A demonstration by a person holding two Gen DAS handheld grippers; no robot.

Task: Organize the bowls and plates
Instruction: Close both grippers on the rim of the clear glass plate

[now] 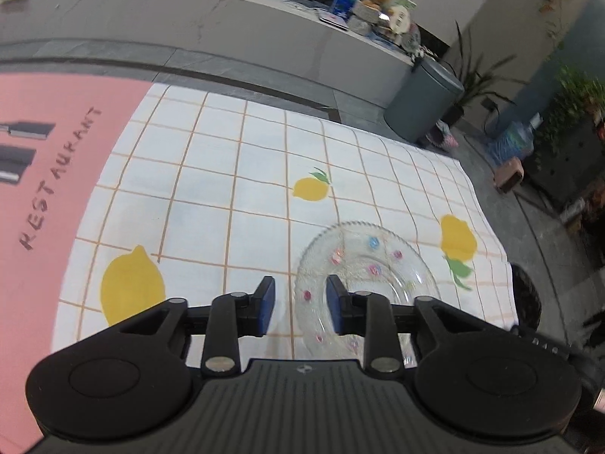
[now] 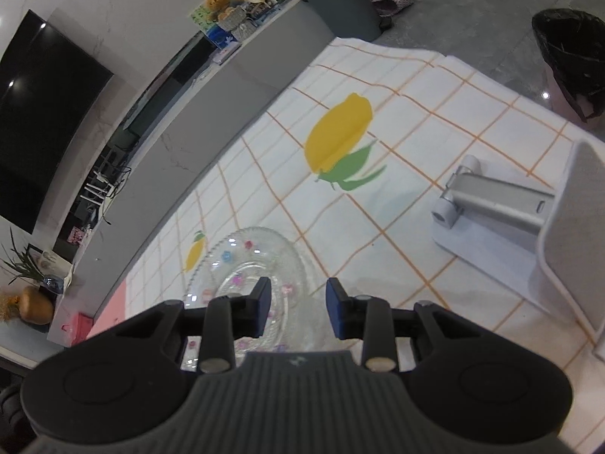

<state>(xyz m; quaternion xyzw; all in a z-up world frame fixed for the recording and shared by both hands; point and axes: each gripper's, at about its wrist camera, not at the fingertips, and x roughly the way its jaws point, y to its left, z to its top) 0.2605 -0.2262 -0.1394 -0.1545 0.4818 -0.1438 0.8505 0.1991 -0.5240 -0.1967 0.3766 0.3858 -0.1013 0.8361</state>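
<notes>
A clear glass plate [image 1: 382, 265] with small coloured flower dots lies flat on the lemon-print checked cloth [image 1: 227, 189]. My left gripper [image 1: 300, 304] is open and empty, low over the plate's left rim, with the rim between its blue pads. The same plate shows in the right wrist view [image 2: 261, 261]. My right gripper [image 2: 298, 308] is open and empty, with its left pad over the plate's right rim.
A pink mat [image 1: 45, 189] marked RESTAURANT lies left of the cloth. A white and silver stand [image 2: 529, 223] sits on the cloth at the right. A grey bin [image 1: 423, 106] and a black-lined basket [image 2: 571, 60] stand on the floor beyond the cloth's edge.
</notes>
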